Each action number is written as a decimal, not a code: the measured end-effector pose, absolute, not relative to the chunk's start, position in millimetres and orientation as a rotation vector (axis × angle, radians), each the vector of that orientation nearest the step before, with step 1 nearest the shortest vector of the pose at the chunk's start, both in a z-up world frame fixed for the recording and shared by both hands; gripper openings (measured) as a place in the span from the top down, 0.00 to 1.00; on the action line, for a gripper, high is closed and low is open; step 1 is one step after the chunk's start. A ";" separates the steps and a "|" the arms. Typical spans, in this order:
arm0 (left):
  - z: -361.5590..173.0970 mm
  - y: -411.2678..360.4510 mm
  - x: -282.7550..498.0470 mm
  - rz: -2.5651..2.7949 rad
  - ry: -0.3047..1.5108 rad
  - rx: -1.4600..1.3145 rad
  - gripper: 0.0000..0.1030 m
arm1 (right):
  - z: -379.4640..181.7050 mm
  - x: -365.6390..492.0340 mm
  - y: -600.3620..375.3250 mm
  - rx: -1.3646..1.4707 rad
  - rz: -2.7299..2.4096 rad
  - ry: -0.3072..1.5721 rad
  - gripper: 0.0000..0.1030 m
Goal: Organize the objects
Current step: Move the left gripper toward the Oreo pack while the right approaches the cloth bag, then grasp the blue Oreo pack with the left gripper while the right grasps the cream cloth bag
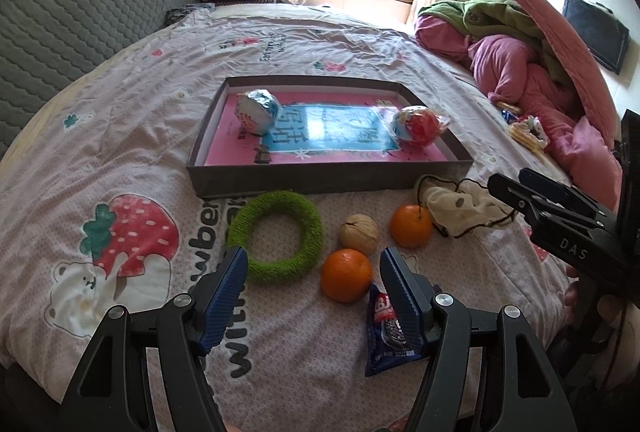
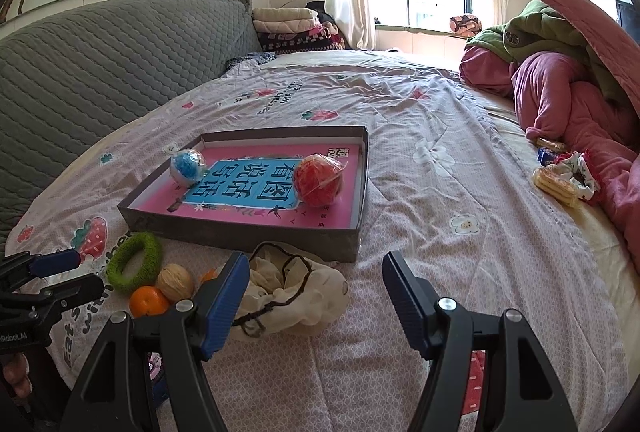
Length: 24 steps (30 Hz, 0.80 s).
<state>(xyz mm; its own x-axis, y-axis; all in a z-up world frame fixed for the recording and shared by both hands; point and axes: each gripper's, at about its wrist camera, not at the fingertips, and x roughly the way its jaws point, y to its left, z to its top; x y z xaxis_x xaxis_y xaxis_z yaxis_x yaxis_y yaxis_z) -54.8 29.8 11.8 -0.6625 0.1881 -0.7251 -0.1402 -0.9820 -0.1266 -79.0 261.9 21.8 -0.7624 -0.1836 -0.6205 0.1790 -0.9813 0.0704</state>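
i am holding both my left gripper (image 1: 312, 286) and right gripper (image 2: 316, 292) open and empty, seeing two round oranges (image 1: 346, 275) (image 1: 411, 226), one fuzzy green ring (image 1: 276, 235), and two wrapped balls (image 1: 258, 110) (image 1: 418, 125) lying in the dark shallow box (image 1: 328, 177).

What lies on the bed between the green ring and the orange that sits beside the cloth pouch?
A pale walnut sits between the green ring and that orange, shown best in the left wrist view.
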 end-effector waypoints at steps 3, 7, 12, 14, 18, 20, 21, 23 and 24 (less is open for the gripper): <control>10.1 32.3 -53.3 2.694 -0.095 -1.202 0.32 | 21.0 -78.9 261.2 0.984 -2.781 -0.009 0.33; 7.5 38.8 -50.4 2.672 -0.083 -1.213 0.32 | 20.7 -79.4 260.9 0.986 -2.779 -0.006 0.33; 3.1 47.5 -47.4 2.635 -0.072 -1.231 0.32 | 20.5 -80.1 261.1 0.988 -2.776 -0.007 0.33; 1.1 51.1 -46.3 2.623 -0.066 -1.239 0.32 | 20.2 -80.2 260.8 0.989 -2.776 -0.007 0.33; -1.1 56.0 -44.6 2.607 -0.064 -1.250 0.32 | 19.9 -80.5 261.1 0.990 -2.774 -0.007 0.33; -0.9 58.6 -43.7 2.601 -0.058 -1.248 0.32 | 20.2 -80.2 261.1 0.990 -2.775 -0.007 0.33; -0.8 59.1 -43.2 2.601 -0.055 -1.247 0.32 | 20.2 -80.2 260.6 0.991 -2.773 -0.006 0.33; -1.1 61.6 -42.4 2.597 -0.047 -1.247 0.32 | 20.3 -80.4 259.8 0.991 -2.773 -0.003 0.33; -1.4 62.2 -42.0 2.595 -0.046 -1.248 0.32 | 20.3 -80.6 259.4 0.991 -2.771 -0.002 0.33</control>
